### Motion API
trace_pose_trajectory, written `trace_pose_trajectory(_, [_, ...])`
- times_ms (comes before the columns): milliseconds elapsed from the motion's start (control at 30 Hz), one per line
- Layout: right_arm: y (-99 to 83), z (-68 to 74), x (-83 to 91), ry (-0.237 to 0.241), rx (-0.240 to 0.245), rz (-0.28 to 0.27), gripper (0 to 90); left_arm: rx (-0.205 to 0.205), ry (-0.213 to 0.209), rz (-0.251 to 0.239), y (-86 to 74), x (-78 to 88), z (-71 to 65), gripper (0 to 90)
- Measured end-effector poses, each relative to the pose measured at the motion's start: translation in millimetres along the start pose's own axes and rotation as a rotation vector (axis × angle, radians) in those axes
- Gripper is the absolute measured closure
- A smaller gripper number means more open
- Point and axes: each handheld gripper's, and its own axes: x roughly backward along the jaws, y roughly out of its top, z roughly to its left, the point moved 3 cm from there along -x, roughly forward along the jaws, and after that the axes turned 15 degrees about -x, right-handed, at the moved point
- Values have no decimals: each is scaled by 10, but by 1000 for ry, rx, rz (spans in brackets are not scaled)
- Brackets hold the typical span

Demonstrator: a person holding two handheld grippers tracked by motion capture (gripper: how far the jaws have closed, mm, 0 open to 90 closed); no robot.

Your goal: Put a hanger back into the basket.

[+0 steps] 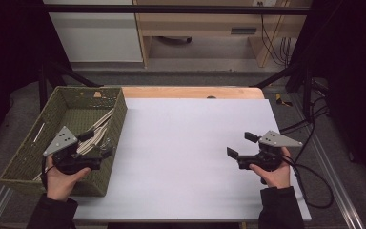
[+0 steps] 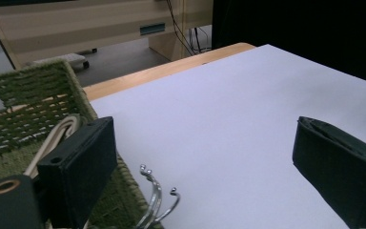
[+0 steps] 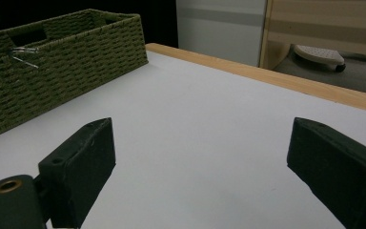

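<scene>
We are over the white surface (image 1: pixel 190 157), a pale sheet laid on a wooden top whose bare edge (image 1: pixel 190 92) shows along the far side. The left tongs (image 1: pixel 106 147) hang above the near right corner of the green woven basket (image 1: pixel 119 119), jaws spread wide with nothing between them. No earlier look to compare, so just that: wide and empty. Right below and beside those jaws lie the wooden clothes hangers (image 1: pixel 95 131), stacked in the basket, and in the left gripper view their metal hooks (image 2: pixel 155 198) poke up over the basket wall just beside the left jaw. The pale wooden bar (image 2: pixel 52 138) of one hanger runs behind that same jaw.

Across the sheet, well apart from the basket, the right tongs (image 1: pixel 240 145) sit low over the white surface, jaws also wide and holding nothing. From the right gripper view the basket (image 3: pixel 62 67) stands ahead and to the left of the jaws, a bit of wire (image 3: pixel 24 52) glinting at its rim.

Beyond the tongs, the room: grey carpet, a light wooden cabinet (image 1: pixel 205 28), a white panel (image 1: pixel 95 33) next to it, black cables (image 1: pixel 274 43) hanging down at the right, dark frame bars around the rig. A small dark plate (image 1: pixel 243 31) sits on the cabinet front; too small to read. No legible writing anywhere.
</scene>
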Motion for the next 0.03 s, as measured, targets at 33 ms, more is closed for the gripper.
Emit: trace_pose_trajectory(33, [3,-2,4,2,-2,-5,96,-2,-2,13,-14,-19,-17,78])
